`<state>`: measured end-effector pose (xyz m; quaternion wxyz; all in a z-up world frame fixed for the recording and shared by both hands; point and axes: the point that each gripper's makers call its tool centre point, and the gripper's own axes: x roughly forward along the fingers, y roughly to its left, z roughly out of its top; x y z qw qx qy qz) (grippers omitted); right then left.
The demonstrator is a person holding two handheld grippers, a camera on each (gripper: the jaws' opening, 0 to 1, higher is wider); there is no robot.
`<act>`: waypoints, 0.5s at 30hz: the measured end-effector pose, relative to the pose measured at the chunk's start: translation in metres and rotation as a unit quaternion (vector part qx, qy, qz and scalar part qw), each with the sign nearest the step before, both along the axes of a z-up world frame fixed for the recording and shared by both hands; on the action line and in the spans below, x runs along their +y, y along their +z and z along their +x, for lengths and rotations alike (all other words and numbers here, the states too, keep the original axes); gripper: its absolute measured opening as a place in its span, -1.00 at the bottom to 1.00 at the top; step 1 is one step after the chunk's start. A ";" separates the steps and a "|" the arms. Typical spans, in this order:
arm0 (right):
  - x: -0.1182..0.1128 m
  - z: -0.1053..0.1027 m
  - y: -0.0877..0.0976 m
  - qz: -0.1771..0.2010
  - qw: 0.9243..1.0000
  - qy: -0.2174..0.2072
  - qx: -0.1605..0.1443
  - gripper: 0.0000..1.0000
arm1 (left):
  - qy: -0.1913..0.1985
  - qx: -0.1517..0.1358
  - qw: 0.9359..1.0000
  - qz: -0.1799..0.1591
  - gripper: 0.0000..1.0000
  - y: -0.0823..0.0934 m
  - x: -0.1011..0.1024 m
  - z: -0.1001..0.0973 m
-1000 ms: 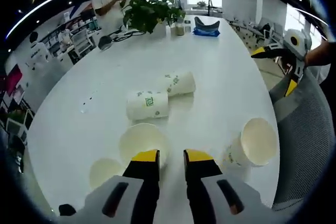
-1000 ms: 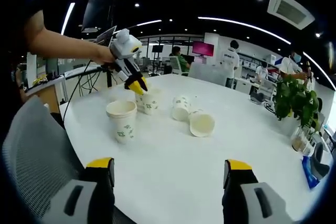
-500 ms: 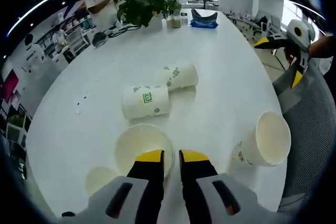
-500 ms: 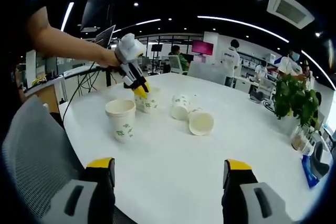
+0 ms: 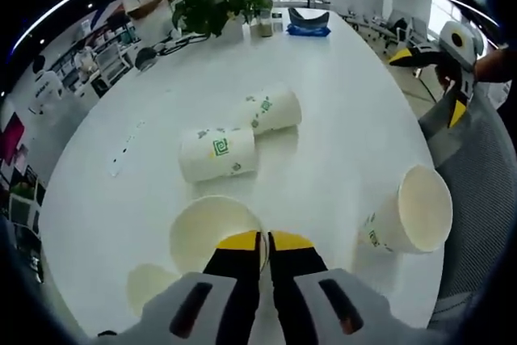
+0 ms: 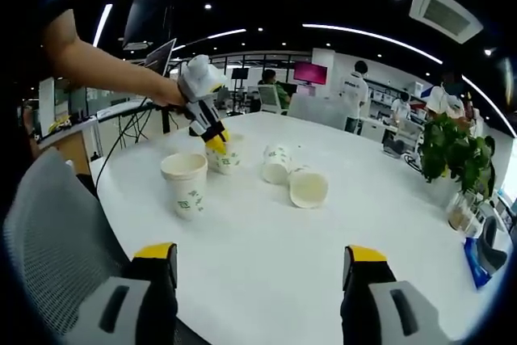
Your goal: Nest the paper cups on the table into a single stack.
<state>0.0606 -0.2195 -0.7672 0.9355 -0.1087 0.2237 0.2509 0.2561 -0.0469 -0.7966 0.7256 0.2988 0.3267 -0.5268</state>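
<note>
Two tools, left tool (image 5: 264, 241) pinching upright paper cup (image 5: 212, 232) rim, right tool (image 6: 257, 258) wide above table (image 6: 266, 240)

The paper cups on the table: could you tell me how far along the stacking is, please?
Barely started: no cups look nested yet. In hand: the left gripper is pinching the rim of an upright cup. The right gripper is open and holds nothing. Left to do: two cups on their sides, the upright cup by the chair and a small-looking upright cup must all go into one stack.
</note>
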 end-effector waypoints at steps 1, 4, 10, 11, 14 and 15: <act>0.000 0.000 0.000 -0.001 1.000 0.000 0.000 0.71 | 0.000 -0.001 1.000 -0.001 -0.98 0.000 0.000 0.001; 0.000 0.000 0.000 0.000 1.000 0.000 0.000 0.71 | -0.001 -0.004 1.000 -0.001 -0.99 0.001 0.001 0.002; 0.001 -0.001 0.000 -0.001 1.000 0.003 -0.001 0.71 | -0.002 -0.008 1.000 -0.006 -1.00 0.006 -0.001 -0.001; 0.001 0.000 0.001 0.000 1.000 0.003 -0.002 0.71 | -0.002 -0.009 1.000 -0.006 -1.00 0.007 -0.001 -0.001; 0.001 0.000 0.001 0.000 1.000 0.004 -0.003 0.71 | -0.004 -0.012 1.000 -0.008 -1.00 0.010 -0.001 -0.003; 0.001 0.000 0.001 0.000 1.000 0.004 -0.004 0.71 | -0.004 -0.012 1.000 -0.008 -1.00 0.010 -0.001 -0.003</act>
